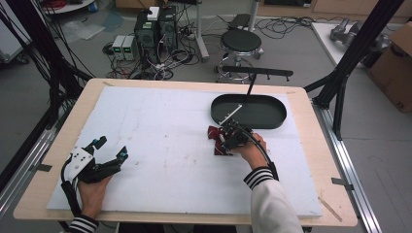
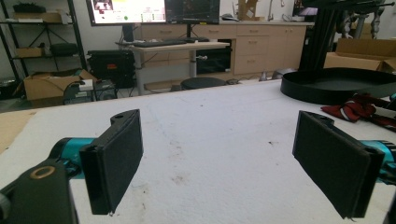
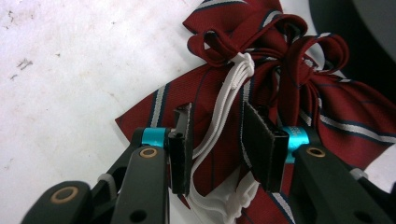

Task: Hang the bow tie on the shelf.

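the right tongs (image 3: 215,144) are narrow around the red bow (image 3: 280,93), not squeezing yet; its white string (image 3: 229,93) could slip out. the left tongs (image 2: 233,158) are wide, holding nothing.

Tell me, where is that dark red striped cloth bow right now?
In the high view the dark red striped cloth bow lies on the white foam board, right of centre, just in front of the black oval tray, under the right tongs.
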The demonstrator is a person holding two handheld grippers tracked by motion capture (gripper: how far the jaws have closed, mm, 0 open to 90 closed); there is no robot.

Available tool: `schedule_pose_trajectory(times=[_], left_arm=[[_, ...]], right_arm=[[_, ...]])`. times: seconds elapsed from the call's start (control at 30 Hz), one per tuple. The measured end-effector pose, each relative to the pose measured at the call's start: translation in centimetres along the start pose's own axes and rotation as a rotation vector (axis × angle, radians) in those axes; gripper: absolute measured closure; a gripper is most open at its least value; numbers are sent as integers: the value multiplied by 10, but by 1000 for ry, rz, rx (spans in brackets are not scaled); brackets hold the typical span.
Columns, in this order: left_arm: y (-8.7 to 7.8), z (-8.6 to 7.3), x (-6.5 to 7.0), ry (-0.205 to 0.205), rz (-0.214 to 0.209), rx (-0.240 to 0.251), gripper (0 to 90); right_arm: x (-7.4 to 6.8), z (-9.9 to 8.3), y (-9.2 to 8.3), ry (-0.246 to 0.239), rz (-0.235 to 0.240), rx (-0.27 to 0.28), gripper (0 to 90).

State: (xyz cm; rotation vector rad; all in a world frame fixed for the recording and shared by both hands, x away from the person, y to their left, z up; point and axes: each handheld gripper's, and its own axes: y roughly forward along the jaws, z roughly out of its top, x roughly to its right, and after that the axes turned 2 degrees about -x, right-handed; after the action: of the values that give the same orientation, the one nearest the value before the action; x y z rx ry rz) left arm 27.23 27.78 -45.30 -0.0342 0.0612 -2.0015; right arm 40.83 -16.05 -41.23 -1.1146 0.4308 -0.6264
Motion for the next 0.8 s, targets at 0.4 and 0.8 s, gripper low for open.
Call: schedule_pose_trajectory(times=[0.4,0.8], left_arm=[[0,0,0,1,0,-1,166],[0,0,0,2,0,-1,166]], right_arm=[[-2,3,0,-17,-18,-23,848],[1,0,-9,5,-22,27,862]])
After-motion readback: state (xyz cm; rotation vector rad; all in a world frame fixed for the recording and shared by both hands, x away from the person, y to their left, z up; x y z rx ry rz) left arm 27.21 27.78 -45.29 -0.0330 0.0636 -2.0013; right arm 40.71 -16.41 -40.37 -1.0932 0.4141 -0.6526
